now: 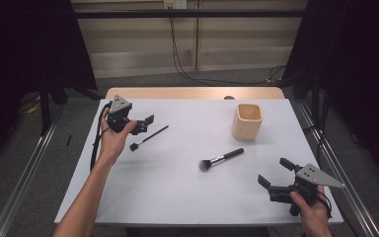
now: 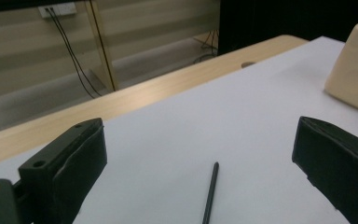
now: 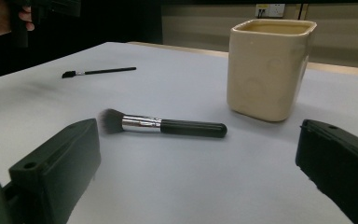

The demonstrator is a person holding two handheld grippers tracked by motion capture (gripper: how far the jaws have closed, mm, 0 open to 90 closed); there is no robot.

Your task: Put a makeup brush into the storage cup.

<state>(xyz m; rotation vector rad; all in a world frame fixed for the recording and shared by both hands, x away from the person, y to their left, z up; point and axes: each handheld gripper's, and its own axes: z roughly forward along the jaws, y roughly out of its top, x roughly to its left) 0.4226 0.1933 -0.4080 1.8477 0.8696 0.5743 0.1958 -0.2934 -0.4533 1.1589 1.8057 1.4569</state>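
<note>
Resting on the white table [image 1: 177, 187], a cream cup [image 1: 247, 121] stands well beyond the right gripper [image 1: 272, 174], jaws spread, empty. Powder brush [image 1: 220, 159] lies between them; thin brush [image 1: 149, 138] lies just ahead of the left gripper [image 1: 147, 123], jaws likewise apart.

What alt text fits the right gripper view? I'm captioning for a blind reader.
A fluffy makeup brush lies flat on the white table between the open right gripper fingers. A cream cup stands upright behind it; a thin brush lies farther off.
</note>
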